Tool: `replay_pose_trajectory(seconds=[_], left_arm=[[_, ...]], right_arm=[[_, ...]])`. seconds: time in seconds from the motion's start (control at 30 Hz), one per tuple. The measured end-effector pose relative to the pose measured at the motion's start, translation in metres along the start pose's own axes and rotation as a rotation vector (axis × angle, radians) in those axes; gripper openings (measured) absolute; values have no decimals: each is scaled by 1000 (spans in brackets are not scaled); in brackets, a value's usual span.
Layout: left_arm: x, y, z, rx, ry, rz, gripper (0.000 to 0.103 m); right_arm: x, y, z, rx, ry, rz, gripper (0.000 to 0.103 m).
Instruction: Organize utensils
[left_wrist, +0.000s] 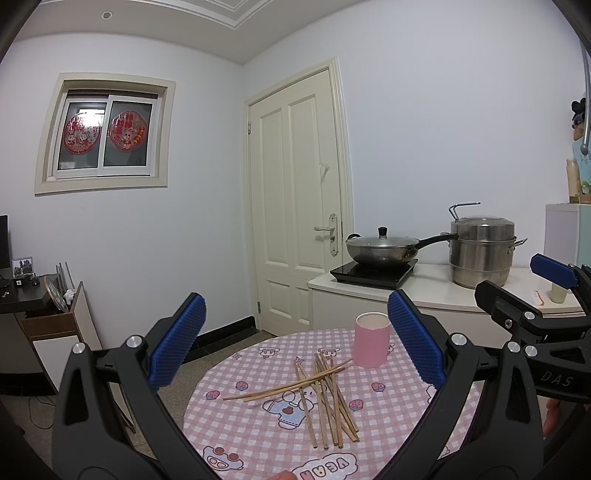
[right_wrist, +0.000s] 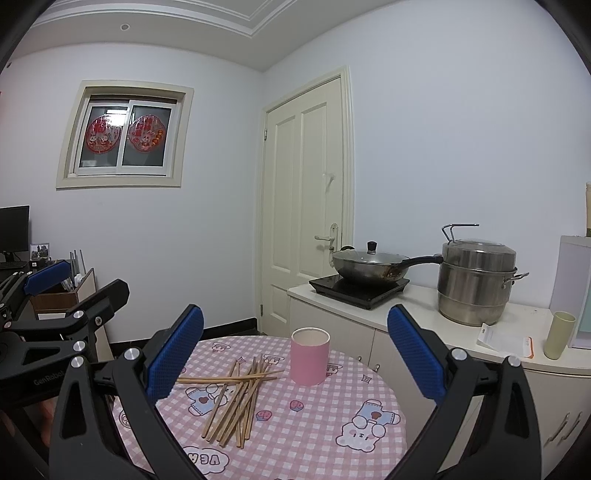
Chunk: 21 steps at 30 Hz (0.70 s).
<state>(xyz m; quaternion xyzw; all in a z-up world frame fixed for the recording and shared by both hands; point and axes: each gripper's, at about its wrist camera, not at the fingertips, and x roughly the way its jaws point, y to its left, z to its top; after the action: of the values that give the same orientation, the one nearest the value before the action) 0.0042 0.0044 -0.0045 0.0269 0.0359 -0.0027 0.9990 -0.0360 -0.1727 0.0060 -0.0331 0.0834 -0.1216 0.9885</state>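
Left wrist view showed the left gripper (left_wrist: 295, 339) spread wide and empty above a round table (left_wrist: 388, 413). A loose pile of chopsticks (left_wrist: 325, 395) lay on the checked cloth, with a pink cup (left_wrist: 371, 345) upright just beyond it to the right. Farther right, the right gripper (right_wrist: 295, 341) also hung open, holding nothing, over the same table.

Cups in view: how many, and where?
2. A pink cup upright on the checked table, beside the chopsticks; a pale green cup on the counter.
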Motion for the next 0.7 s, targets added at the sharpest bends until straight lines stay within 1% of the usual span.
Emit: replay_pose_trajectory(seconds=[0.7], left_arm=[[2,-1,-2,6,-1,6,97]], right_arm=[[8,0,1,-2,7,0,96]])
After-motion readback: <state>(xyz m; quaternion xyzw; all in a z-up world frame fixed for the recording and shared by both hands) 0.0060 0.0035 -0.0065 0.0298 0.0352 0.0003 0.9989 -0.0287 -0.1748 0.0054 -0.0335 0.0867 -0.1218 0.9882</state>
